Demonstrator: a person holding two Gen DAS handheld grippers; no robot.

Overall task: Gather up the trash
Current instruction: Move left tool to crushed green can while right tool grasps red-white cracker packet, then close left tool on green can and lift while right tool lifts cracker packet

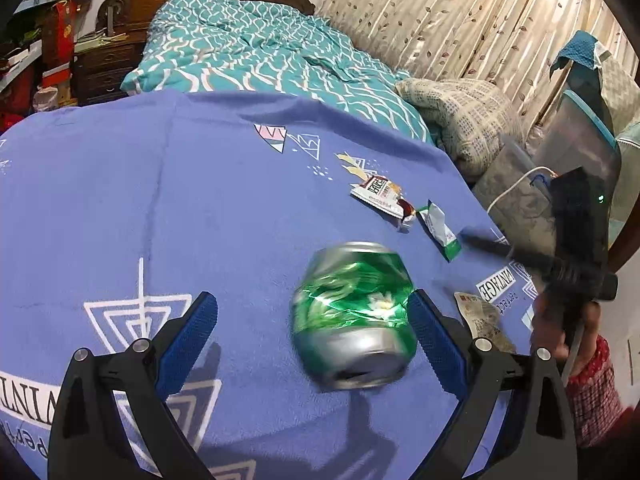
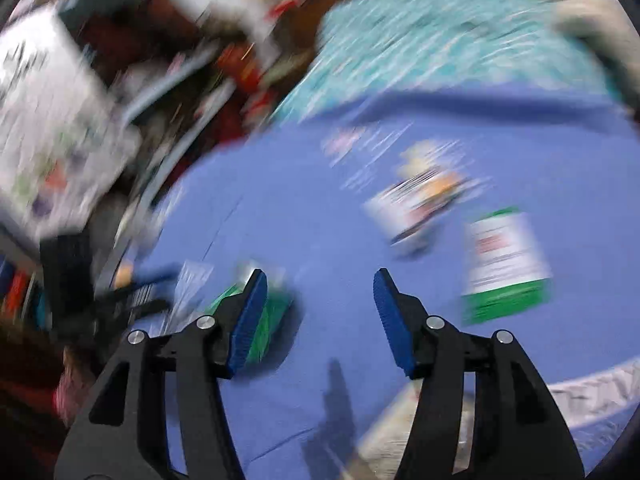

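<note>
One crushed green can (image 1: 352, 316) is lying on the blue "VINTAGE"-printed bedsheet (image 1: 200, 208) between the left gripper (image 1: 312, 316)'s spread fingers, touching the right one. Two wrappers (image 1: 382, 200) are lying beyond. The right gripper (image 2: 320, 312)'s fingers are standing apart, empty.

The whole view was smeared. The right gripper (image 2: 320, 316) hung over a blue cloth (image 2: 312, 220), jaws apart and empty, a green can (image 2: 272, 312) just behind its left finger. A green-and-white wrapper (image 2: 506, 264) lay to the right.

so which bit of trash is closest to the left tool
The crushed green can, lying between the left tool's open fingers. The red-and-white wrapper and green-and-white wrapper lie farther back.
</note>
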